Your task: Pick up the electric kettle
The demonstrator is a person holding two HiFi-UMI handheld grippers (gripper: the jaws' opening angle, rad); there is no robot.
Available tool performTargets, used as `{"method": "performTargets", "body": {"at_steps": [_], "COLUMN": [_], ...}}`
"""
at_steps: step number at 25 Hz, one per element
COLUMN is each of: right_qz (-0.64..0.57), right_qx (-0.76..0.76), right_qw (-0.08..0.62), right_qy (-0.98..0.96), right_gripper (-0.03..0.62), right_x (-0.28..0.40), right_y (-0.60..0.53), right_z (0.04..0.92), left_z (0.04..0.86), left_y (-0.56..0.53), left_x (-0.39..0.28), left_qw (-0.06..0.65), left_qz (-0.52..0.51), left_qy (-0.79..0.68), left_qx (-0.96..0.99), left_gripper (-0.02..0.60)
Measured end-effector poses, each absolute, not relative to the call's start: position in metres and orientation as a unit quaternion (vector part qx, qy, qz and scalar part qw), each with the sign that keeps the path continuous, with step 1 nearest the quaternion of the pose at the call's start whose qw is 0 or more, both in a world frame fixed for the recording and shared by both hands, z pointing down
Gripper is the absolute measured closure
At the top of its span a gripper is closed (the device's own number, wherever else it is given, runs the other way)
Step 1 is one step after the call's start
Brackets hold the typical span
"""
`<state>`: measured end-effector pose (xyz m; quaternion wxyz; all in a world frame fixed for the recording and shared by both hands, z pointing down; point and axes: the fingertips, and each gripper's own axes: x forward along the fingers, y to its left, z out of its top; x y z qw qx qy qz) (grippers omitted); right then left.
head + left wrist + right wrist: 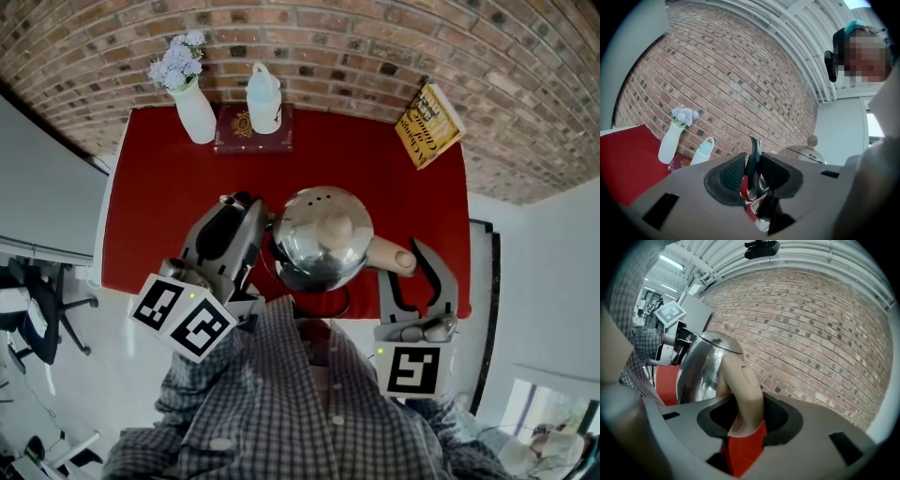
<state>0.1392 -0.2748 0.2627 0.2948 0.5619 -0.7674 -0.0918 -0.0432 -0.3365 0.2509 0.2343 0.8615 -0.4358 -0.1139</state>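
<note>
The steel kettle [319,242] with a round lid knob hangs over the red table [159,197], close to my chest. My left gripper [263,225] comes in from the left and is shut on the kettle's thin shiny spout [753,157]. The lid and its knob [813,140] show just beyond the pads. My right gripper [411,262] reaches in from the right and is shut on the beige handle [391,255]. In the right gripper view the handle [743,390] stands between the dark pads, with the kettle's body [701,369] behind it.
A white vase of pale flowers [192,105] and a white bottle [263,98] on a dark red book [253,131] stand at the table's far edge by the brick wall. A yellow book [429,125] leans at the far right. Office chairs [42,319] stand on the floor at left.
</note>
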Motion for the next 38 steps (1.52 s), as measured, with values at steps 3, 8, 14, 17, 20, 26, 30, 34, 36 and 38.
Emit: {"method": "performTargets", "body": {"at_steps": [3, 8, 14, 17, 20, 26, 30, 34, 36, 38], "right_qz": [-0.095, -0.094, -0.099, -0.094, -0.092, -0.09, -0.088, -0.087, -0.087, -0.088], "right_qx": [0.568, 0.572, 0.573, 0.575, 0.574, 0.577, 0.579, 0.579, 0.579, 0.577], "right_qw": [0.289, 0.294, 0.296, 0.292, 0.295, 0.292, 0.291, 0.293, 0.291, 0.292], "right_qy": [-0.765, -0.76, -0.758, -0.758, -0.758, -0.757, -0.757, -0.756, -0.757, -0.758], "right_gripper": [0.442, 0.442, 0.442, 0.442, 0.442, 0.441, 0.441, 0.441, 0.441, 0.441], "right_x": [0.1396, 0.141, 0.1414, 0.1423, 0.1421, 0.1422, 0.1423, 0.1436, 0.144, 0.144], "right_y": [-0.2749, -0.2735, -0.2731, -0.2724, -0.2722, -0.2711, -0.2706, -0.2695, -0.2689, -0.2682], "right_z": [0.2609, 0.2606, 0.2596, 0.2621, 0.2634, 0.2638, 0.2638, 0.2646, 0.2647, 0.2648], "left_z": [0.2515, 0.2515, 0.2516, 0.2528, 0.2535, 0.2547, 0.2548, 0.2552, 0.2558, 0.2568], "left_y": [-0.3365, -0.337, -0.3366, -0.3358, -0.3358, -0.3344, -0.3339, -0.3331, -0.3321, -0.3306], "left_x": [-0.0423, -0.0411, -0.0399, -0.0389, -0.0394, -0.039, -0.0387, -0.0375, -0.0369, -0.0368], "left_qw": [0.237, 0.242, 0.243, 0.242, 0.242, 0.244, 0.244, 0.244, 0.245, 0.246], "left_qz": [-0.114, -0.114, -0.113, -0.111, -0.11, -0.107, -0.105, -0.105, -0.105, -0.105], "left_qy": [-0.43, -0.423, -0.419, -0.419, -0.42, -0.418, -0.416, -0.415, -0.415, -0.415], "left_qx": [0.863, 0.866, 0.867, 0.868, 0.868, 0.868, 0.87, 0.87, 0.87, 0.869], "left_gripper": [0.476, 0.476, 0.476, 0.476, 0.476, 0.476, 0.476, 0.476, 0.476, 0.476]}}
